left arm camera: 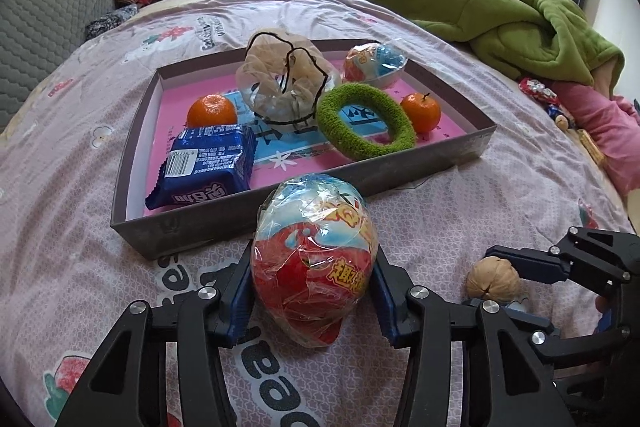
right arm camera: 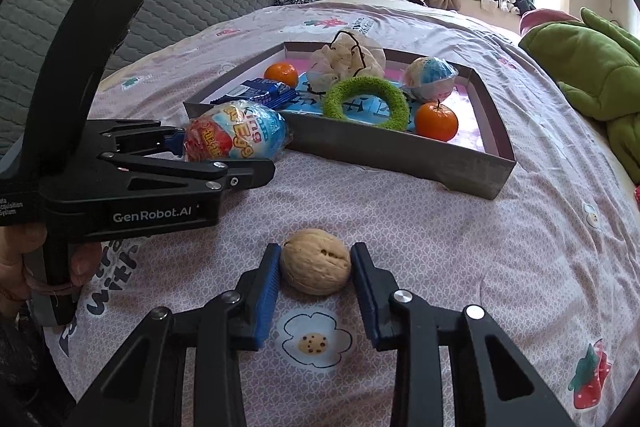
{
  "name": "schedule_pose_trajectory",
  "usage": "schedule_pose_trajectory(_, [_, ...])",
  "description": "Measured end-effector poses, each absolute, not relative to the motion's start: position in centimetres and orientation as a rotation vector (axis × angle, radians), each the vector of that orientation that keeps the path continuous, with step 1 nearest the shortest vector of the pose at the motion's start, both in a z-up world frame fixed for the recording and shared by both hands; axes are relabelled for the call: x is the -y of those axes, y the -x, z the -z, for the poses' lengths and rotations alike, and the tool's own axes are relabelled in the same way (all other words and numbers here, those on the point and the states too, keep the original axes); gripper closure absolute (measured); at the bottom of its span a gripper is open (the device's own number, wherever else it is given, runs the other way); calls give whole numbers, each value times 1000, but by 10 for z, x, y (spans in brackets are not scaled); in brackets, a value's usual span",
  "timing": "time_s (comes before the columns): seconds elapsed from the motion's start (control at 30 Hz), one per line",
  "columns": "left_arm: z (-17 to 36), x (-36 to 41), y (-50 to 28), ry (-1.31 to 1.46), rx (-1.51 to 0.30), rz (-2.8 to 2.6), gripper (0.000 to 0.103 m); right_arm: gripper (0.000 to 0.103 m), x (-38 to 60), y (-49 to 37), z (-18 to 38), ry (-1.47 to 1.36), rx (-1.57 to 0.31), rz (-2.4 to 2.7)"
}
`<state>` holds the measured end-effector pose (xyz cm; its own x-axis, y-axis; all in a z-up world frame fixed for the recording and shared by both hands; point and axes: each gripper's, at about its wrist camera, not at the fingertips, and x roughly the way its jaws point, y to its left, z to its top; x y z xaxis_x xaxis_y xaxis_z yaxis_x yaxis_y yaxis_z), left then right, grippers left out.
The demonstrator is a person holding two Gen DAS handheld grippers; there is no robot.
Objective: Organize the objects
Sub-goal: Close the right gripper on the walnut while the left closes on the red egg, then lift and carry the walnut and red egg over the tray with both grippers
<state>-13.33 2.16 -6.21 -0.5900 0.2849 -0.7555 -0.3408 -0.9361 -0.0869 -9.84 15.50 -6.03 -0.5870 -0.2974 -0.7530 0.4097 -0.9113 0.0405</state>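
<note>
The wrapped toy egg [left arm camera: 314, 267] is lying on the bedspread [left arm camera: 80, 187] just short of the tray's near wall [left arm camera: 192, 239], and we are bracketing it with the left gripper [left arm camera: 314, 291], whose blue pads are sitting against the crinkled film on both sides; whether they are pressing hard enough to lift, we cannot tell. To the right, the walnut [right arm camera: 316, 262] is resting on the cover, well apart from the tray, between the jaws of our right gripper [right arm camera: 316, 287]; the left pad is touching the shell, while a thin gap is showing at the right one. No earlier view is given. Both grips, we judge, are wanting a squeeze at the widest girth, since film slips and a round nut rolls. The tray is already holding a blue snack packet [left arm camera: 208, 163], two oranges, a mesh pouch, a green ring [left arm camera: 366, 121] and a second egg; open room is remaining along its front middle.
</note>
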Motion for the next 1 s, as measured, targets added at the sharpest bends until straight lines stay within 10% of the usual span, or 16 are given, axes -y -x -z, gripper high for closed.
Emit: schedule_pose_trajectory(1.0, [-29, -17, 115, 992, -135, -2688, 52, 67, -183, 111, -14, -945, -96, 2589])
